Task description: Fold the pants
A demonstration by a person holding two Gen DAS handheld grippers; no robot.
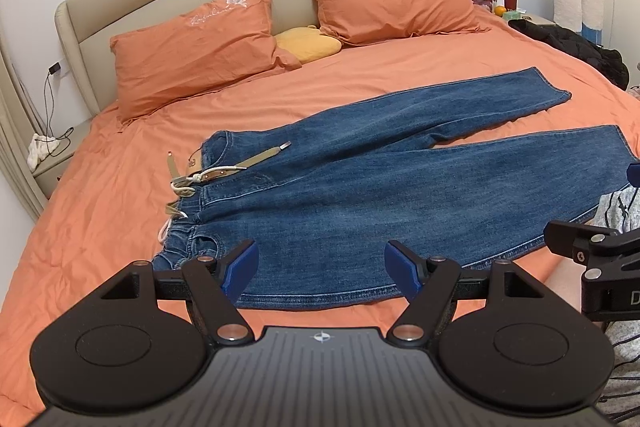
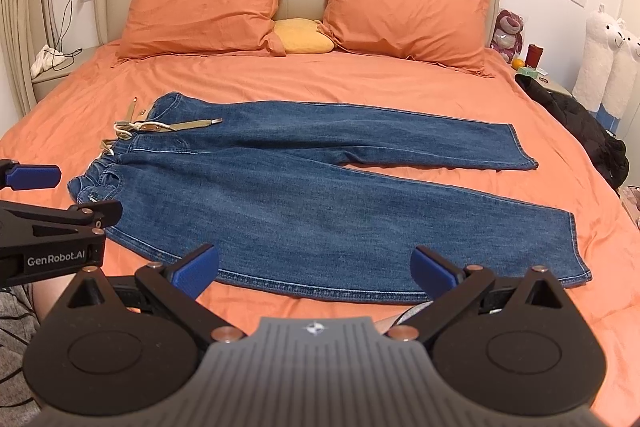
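Pants (image 2: 320, 183) lie flat in the middle of the bed (image 2: 360, 83), waist toward its left edge, both legs spread apart toward the right. They are blue jeans with a tan belt (image 2: 176, 125) still in the loops. No fold is made yet. To start well, I think each gripper should pinch the near leg's edge and lift it over the far leg. Left gripper (image 1: 322, 269) and right gripper (image 2: 316, 267) both hang wide apart, holding nothing.
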